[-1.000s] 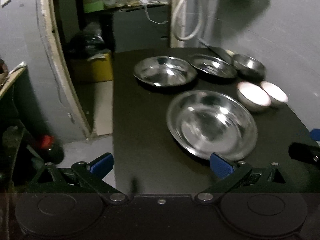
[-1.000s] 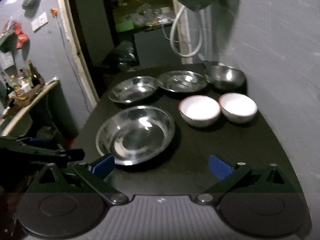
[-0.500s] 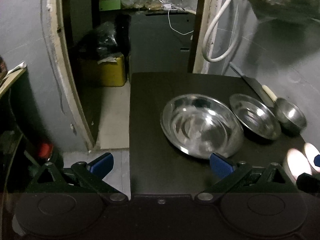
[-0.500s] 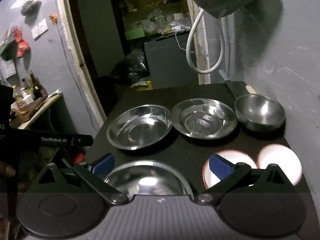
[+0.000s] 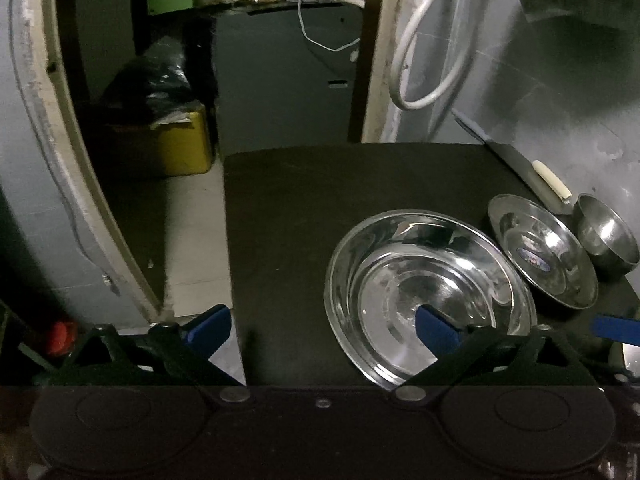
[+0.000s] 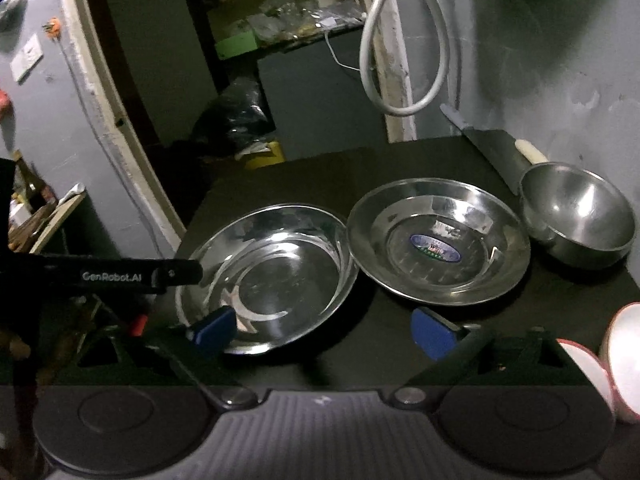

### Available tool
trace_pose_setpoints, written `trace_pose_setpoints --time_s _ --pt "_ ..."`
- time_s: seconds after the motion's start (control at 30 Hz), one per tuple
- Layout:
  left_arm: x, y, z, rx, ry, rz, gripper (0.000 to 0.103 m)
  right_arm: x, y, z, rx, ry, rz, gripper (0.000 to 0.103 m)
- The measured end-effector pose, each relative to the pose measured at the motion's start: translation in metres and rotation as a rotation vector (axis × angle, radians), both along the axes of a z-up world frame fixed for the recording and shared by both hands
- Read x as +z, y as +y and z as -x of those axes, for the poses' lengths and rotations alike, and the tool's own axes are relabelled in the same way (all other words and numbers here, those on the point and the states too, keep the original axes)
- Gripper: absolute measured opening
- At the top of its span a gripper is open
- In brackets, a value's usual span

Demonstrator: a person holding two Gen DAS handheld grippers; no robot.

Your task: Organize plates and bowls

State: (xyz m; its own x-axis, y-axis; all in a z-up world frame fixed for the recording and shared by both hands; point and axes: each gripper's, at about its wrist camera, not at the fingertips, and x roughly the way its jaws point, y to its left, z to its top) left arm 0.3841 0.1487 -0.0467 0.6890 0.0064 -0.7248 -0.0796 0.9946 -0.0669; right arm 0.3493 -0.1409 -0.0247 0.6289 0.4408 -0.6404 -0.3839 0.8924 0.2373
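Plates and bowls fill the black tabletop (image 6: 280, 176), and both grippers have advanced since a second ago: the near large plate has dropped from view, suggesting a pick among the far dishes. The right gripper (image 6: 324, 330) gapes wide and empty, one blue pad over the deep round steel plate (image 6: 272, 272); the left gripper (image 5: 320, 326) is equally wide, holding nothing. Beyond sit the stickered shallow steel plate (image 6: 438, 240) and small steel bowl (image 6: 578, 216); white red-rimmed bowls (image 6: 618, 364) lie right.

Black table (image 6: 400, 160) with two steel plates (image 6: 268, 276) (image 6: 438, 242), steel bowl (image 6: 578, 214), two white bowls (image 6: 588, 372), knife (image 6: 496, 148).
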Motion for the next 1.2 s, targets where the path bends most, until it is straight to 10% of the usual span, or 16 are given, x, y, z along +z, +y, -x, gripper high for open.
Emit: trace_pose_setpoints --time_s 0.37,0.8,1.2 --pt "-0.011 0.007 -0.012 -0.039 0.015 0.062 0.074 -0.012 0.015 -0.014 -0.089 0.034 -0.001 0.064" --pt "-0.021 0.012 -0.018 -0.033 0.051 0.129 0.014 -0.021 0.022 -0.026 -0.117 0.086 -0.02 0.021" --pt "-0.008 0.008 0.017 -0.017 0.038 0.097 0.014 -0.015 0.019 -0.014 -0.063 0.109 -0.046 0.02"
